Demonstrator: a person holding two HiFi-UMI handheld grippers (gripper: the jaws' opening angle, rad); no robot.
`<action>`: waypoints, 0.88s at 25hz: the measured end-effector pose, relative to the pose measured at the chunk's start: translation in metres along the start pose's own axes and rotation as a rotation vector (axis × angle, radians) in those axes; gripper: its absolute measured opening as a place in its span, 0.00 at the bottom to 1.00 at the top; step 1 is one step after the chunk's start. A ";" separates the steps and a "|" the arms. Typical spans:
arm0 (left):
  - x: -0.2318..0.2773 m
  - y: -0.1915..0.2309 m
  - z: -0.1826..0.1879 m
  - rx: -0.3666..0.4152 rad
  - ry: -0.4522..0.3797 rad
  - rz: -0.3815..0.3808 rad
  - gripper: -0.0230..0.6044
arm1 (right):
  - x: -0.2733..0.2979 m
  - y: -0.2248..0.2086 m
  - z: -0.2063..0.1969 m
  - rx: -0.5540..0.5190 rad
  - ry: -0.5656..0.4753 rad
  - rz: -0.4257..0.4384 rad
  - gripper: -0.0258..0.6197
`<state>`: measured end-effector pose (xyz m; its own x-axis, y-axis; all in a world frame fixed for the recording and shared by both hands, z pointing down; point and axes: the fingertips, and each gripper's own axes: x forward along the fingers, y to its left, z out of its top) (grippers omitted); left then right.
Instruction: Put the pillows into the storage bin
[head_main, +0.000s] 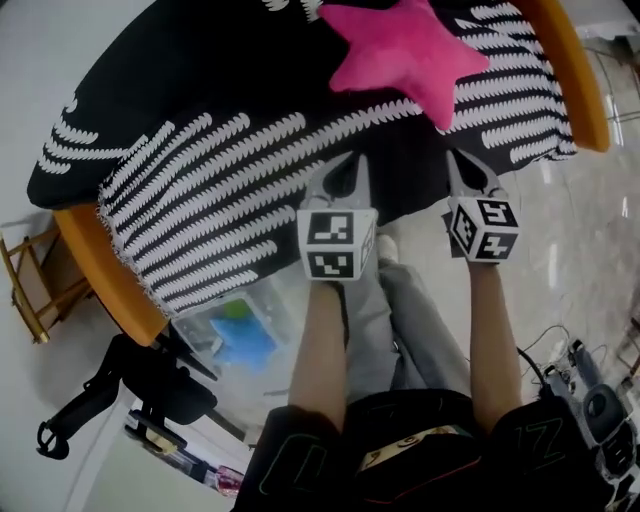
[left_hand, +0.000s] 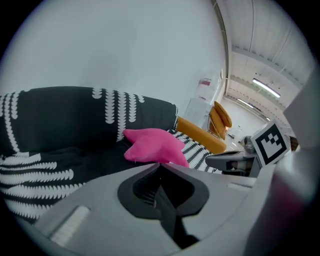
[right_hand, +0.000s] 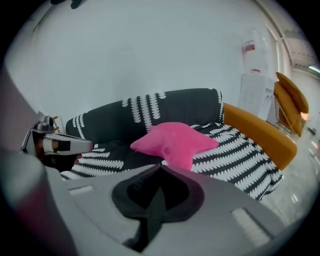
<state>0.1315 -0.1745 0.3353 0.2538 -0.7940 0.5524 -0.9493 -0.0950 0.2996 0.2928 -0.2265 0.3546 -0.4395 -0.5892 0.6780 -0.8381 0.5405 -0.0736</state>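
The task stands at its first step: reaching for a pillow, with nothing yet in the bin. A pink star pillow (head_main: 405, 50) lies on the seat of the sofa (head_main: 200, 150), towards the sofa's back and nearer its right orange arm. The left gripper (head_main: 352, 160) and right gripper (head_main: 455, 155) hover side by side over the sofa's front edge, both short of the pillow. Each has its jaws pressed together with nothing between them, as the two gripper views show.

The next move likely calls for opening one pair of jaws, reaching further over the sofa seat, and closing on a point of the star. The pillow would then have to be carried back off the sofa.

A clear bin (head_main: 235, 325) seems to sit on the floor just in front of the sofa, partly covered by the sofa's edge. Its contents are blurred, showing only something blue. Only one pillow shows, and its top is cut off in the head view.
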 end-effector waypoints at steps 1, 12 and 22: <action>0.011 0.003 0.010 0.016 0.006 -0.008 0.05 | 0.006 -0.006 0.008 0.011 0.001 -0.008 0.04; 0.131 0.047 0.055 0.115 0.128 -0.099 0.32 | 0.082 -0.047 0.048 0.131 0.040 -0.048 0.25; 0.214 0.077 0.060 0.137 0.220 -0.153 0.67 | 0.147 -0.079 0.051 0.203 0.142 -0.026 0.59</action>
<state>0.1014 -0.3874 0.4296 0.4161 -0.6161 0.6688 -0.9091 -0.2960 0.2930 0.2778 -0.3864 0.4223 -0.3792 -0.5030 0.7766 -0.9025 0.3863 -0.1904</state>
